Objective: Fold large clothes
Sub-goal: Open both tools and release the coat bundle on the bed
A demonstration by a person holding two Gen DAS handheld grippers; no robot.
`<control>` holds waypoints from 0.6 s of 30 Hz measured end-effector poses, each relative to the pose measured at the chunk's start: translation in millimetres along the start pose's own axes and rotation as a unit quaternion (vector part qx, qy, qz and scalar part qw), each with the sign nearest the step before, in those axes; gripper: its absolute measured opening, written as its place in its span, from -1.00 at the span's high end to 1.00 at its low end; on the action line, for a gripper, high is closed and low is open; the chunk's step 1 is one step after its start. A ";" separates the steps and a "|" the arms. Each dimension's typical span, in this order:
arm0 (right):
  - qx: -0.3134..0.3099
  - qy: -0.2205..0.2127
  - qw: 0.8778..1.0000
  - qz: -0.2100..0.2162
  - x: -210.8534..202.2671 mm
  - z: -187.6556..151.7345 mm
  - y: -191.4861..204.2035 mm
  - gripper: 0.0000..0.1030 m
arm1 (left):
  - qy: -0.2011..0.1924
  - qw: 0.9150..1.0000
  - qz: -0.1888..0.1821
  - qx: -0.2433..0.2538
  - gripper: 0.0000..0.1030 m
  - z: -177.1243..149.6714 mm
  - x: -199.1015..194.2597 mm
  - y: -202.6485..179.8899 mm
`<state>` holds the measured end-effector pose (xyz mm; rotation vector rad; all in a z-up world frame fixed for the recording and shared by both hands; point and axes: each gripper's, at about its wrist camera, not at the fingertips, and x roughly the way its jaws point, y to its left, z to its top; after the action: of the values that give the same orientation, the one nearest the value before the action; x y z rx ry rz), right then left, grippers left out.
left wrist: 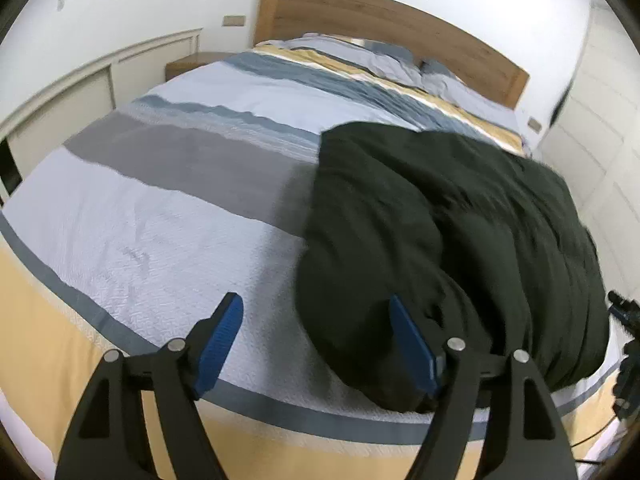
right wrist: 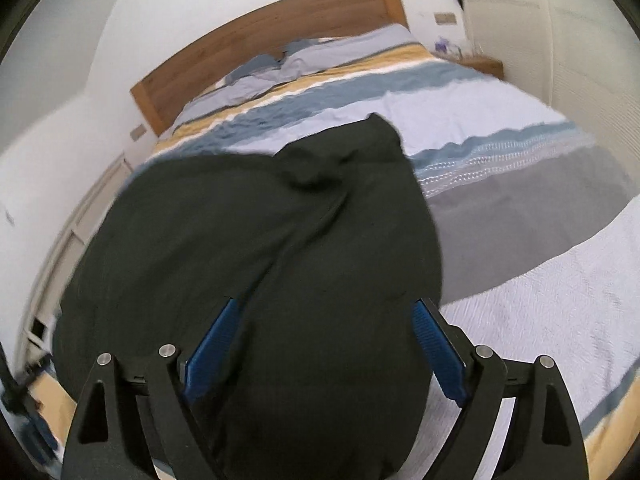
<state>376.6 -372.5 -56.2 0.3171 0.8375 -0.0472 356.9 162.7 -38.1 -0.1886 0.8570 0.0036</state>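
Looking along the left gripper (left wrist: pixel 316 320), the left wrist view shows its jaws spread wide and released, with nothing between the two blue pads (left wrist: pixel 222 344). It hangs over the foot edge of the bed (left wrist: pixel 140 220), above the striped cover. A dark garment (left wrist: pixel 460 232) lies bunched in soft folds on the bed's right half, reaching from the middle of the bed to the foot edge; its near lobe lies beside or behind the right-hand pad, and whether the two touch cannot be told. A wooden headboard (left wrist: pixel 380 24) stands at the far end with pillows (left wrist: pixel 360 54) in front of it, and a nightstand (left wrist: pixel 192 62) sits beside the far left corner. At the right edge of the frame a dark, blurred piece of equipment shows. In the right wrist view, the right gripper (right wrist: pixel 324 316) also has its jaws spread apart, and the garment (right wrist: pixel 260 240) fills the space between the pads (right wrist: pixel 438 348), bulging between and below them; the pads are not pressed together on it. The cloth spreads from the foot edge toward the middle of the bed (right wrist: pixel 540 280), on its left half as this camera sees it. Beyond are the headboard (right wrist: pixel 260 36), the pillows (right wrist: pixel 320 60) and another nightstand (right wrist: pixel 482 66) at the far right corner.
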 end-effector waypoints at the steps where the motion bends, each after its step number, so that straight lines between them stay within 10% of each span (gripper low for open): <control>1: -0.012 -0.003 1.000 -0.004 -5.8 -5.1 9.1 -0.78 | 0.000 1.000 0.002 0.008 -0.47 -1.4 -0.5 -5.2; 18: -0.038 0.012 0.998 -0.046 -59.8 -66.4 85.9 -0.99 | 0.009 0.992 -0.026 0.121 -0.59 -29.3 -16.2 -92.3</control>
<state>302.7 -276.1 -31.5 0.2077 0.8752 -0.0971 331.4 68.2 -29.5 0.0159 0.8632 -0.1501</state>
